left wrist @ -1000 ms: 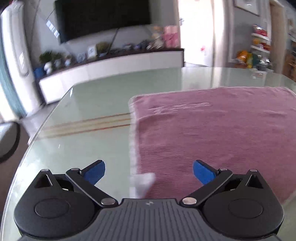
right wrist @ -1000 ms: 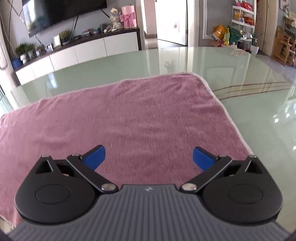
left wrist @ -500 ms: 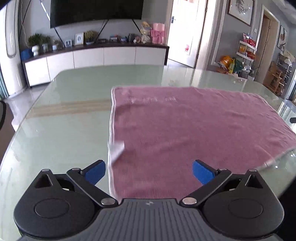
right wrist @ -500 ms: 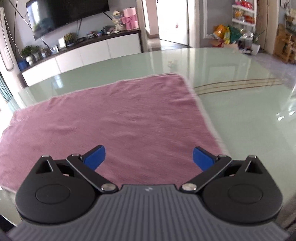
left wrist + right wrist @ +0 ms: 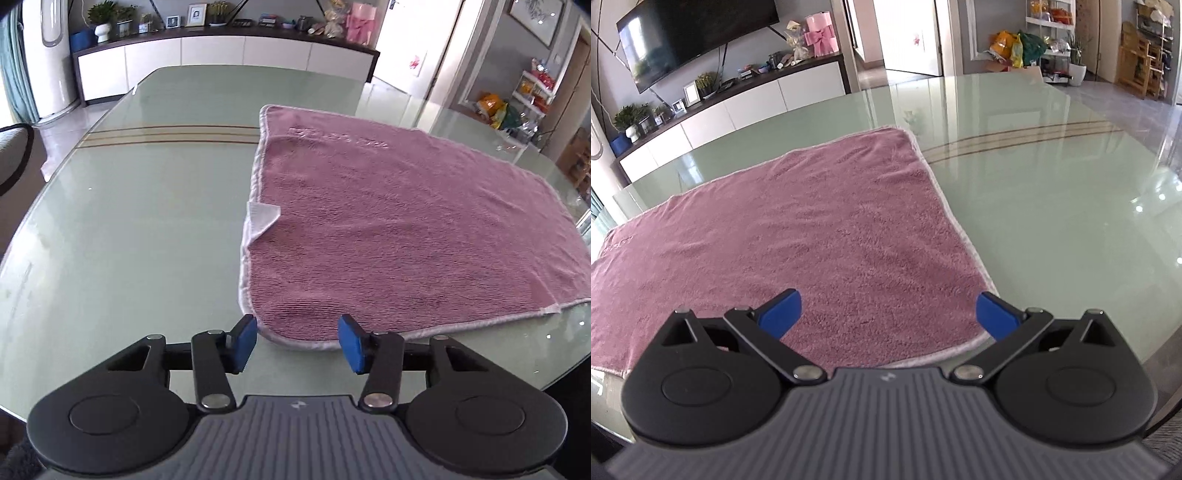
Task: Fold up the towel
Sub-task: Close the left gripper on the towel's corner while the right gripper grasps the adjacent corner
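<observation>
A pink towel lies flat and spread out on the glass table, with a white label turned up at its left edge. My left gripper sits at the towel's near left corner. Its jaws are closing, and the corner's hem lies between the blue pads without being pressed. In the right wrist view the towel fills the left half. My right gripper stands wide open over the near right corner, with its right pad at the side hem.
The table's near edge runs just under both grippers. Bare glass stretches to the right of the towel and also to its left. A white sideboard and a television stand beyond the far edge.
The left jaws have come from wide open to about half as wide, and that gripper has drawn back to the near left corner. The right gripper has shifted toward the near right corner.
</observation>
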Demonstrator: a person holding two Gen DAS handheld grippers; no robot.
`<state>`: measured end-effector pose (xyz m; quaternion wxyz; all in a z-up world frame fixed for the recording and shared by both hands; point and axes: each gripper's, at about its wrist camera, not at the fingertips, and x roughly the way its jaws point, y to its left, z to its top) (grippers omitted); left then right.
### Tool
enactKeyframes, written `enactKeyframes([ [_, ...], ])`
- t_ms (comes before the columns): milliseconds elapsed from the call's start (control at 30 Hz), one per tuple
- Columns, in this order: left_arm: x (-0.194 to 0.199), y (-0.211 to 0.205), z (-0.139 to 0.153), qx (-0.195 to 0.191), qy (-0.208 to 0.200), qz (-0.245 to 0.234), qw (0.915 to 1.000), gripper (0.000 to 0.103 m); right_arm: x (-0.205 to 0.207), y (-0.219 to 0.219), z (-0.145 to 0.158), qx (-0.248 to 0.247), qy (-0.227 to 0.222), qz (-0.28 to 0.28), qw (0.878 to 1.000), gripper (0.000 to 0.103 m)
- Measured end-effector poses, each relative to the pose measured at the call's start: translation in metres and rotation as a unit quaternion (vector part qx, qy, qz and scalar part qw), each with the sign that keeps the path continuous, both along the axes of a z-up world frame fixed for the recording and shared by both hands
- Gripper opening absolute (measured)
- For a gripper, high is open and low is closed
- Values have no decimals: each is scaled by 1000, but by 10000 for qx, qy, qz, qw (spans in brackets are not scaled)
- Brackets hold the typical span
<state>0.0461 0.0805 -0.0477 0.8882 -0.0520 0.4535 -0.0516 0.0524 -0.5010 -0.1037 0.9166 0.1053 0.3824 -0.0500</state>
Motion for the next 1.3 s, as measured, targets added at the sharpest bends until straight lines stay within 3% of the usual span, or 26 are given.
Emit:
enactKeyframes([
  [200,6,4,-1,174,54,255,9995,53,-2,-1,0,80,-40,16,10000,103],
  [567,16,0,0,357,62,306,9989,53,-4,-3,-1,98,-60,-35,9999,103],
  [633,16,0,0,344,63,297,9989,49,-4,-4,-1,101,-56,-54,9999,103],
  [767,16,4,1,260,75,287,9992,29,-5,-6,-2,117,-42,-78,9999,103],
  [900,16,5,1,174,100,273,9994,16,-6,-7,-2,142,-40,-75,9999,103],
  [1133,16,0,2,117,84,179,9997,8,-7,-31,-1,850,27,-309,9959,103],
  [1300,15,-2,11,78,-53,114,9999,7,-4,-55,-5,1276,468,-768,9877,97],
])
